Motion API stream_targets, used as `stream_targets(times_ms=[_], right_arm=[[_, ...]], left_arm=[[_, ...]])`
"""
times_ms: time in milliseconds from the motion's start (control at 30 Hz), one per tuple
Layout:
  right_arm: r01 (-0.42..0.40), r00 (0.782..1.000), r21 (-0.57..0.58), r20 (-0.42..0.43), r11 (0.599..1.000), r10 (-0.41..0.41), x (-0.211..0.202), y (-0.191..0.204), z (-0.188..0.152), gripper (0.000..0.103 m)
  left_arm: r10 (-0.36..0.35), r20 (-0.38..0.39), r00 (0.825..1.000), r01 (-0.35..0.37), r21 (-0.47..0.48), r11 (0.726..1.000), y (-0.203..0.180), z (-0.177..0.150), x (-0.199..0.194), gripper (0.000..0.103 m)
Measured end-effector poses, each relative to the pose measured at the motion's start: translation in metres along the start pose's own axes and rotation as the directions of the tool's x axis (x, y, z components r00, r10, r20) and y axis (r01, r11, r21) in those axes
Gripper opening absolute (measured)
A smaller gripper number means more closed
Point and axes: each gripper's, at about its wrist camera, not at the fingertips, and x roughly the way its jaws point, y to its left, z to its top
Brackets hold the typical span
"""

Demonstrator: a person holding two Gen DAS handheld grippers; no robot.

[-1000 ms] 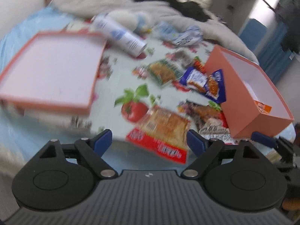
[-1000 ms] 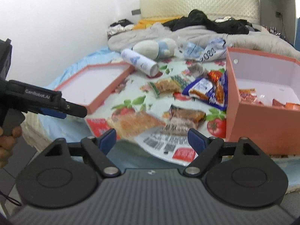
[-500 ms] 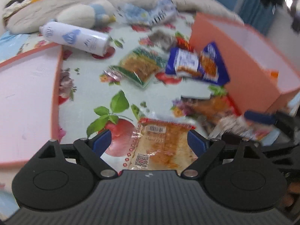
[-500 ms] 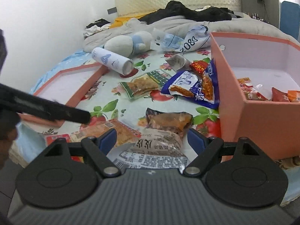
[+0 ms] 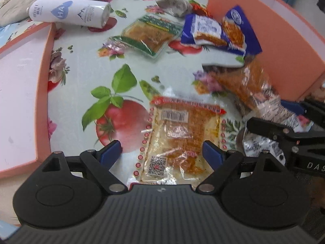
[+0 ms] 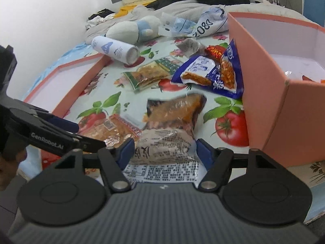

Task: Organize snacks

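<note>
A clear snack packet with a red border (image 5: 182, 138) lies flat on the tomato-print sheet between the wide jaws of my open left gripper (image 5: 161, 152); the pads do not touch it. My right gripper (image 6: 165, 149) is closing its jaws on a brown and silver snack packet (image 6: 172, 122). Both pads meet the packet's sides, and its far end buckles up, blurred. The open orange box (image 6: 264, 101) stands just right of it. From the left wrist view the right gripper (image 5: 272, 114) shows at the right edge. The left gripper (image 6: 85, 132) reaches in from the left, over the red-bordered packet (image 6: 113, 130).
A blue snack bag (image 6: 205, 71) and a green-edged packet (image 6: 150, 75) lie further back by the box. A white bottle (image 6: 113, 48) and a plush toy (image 6: 132, 30) sit behind them. The orange lid (image 5: 20, 101) lies to the left. Bedding and clothes pile up at the back.
Both grippers came down and closer to the sheet. The red-bordered packet now sits between the left jaws. The right jaws narrowed onto the brown packet, which has buckled.
</note>
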Motion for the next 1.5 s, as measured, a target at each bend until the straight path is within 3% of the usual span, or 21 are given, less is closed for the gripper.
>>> stream_targets(times_ms=[33, 133, 333, 533, 667, 733, 967, 1100, 1500], right_arm=[[-0.002, 1.0, -0.002, -0.01, 1.0, 0.002, 0.001, 0.0, -0.001, 0.068], [0.019, 0.999, -0.012, -0.05, 1.0, -0.02, 0.009, -0.001, -0.006, 0.052], [0.018, 0.999, -0.006, -0.036, 1.0, -0.018, 0.007, -0.003, -0.008, 0.042], [0.023, 0.999, 0.007, -0.033, 1.0, -0.023, 0.003, -0.003, -0.008, 0.035], [0.033, 0.999, 0.007, -0.026, 0.999, -0.033, -0.002, -0.002, -0.008, 0.034], [0.036, 0.999, 0.004, -0.026, 0.999, -0.036, -0.005, -0.001, -0.009, 0.033], [0.051, 0.999, -0.013, -0.017, 0.999, -0.051, -0.019, 0.005, -0.01, 0.032], [0.056, 0.998, -0.022, 0.005, 0.998, -0.056, -0.032, 0.01, -0.008, 0.032], [0.096, 0.99, -0.043, 0.105, 0.995, -0.091, -0.083, 0.019, 0.019, 0.032]], left_arm=[[0.005, 0.007, 1.0, -0.005, 0.014, 1.0, -0.003, -0.002, 0.0, 0.089], [0.007, 0.015, 1.0, -0.008, 0.043, 0.999, -0.01, -0.004, 0.0, 0.087], [0.004, 0.037, 0.999, -0.007, 0.089, 0.996, -0.024, -0.008, 0.001, 0.082], [0.009, 0.045, 0.999, -0.014, 0.111, 0.994, -0.036, -0.011, 0.0, 0.069], [0.008, 0.058, 0.998, -0.014, 0.107, 0.994, -0.042, -0.014, -0.004, 0.048], [0.015, 0.068, 0.998, -0.022, 0.099, 0.995, -0.045, -0.016, -0.007, 0.044], [0.039, 0.126, 0.991, -0.035, -0.033, 0.999, -0.039, -0.02, -0.021, 0.022], [0.023, 0.153, 0.988, -0.005, -0.121, 0.993, -0.032, -0.017, -0.033, 0.013], [0.05, 0.246, 0.968, 0.012, -0.245, 0.969, -0.033, -0.013, -0.086, 0.009]])
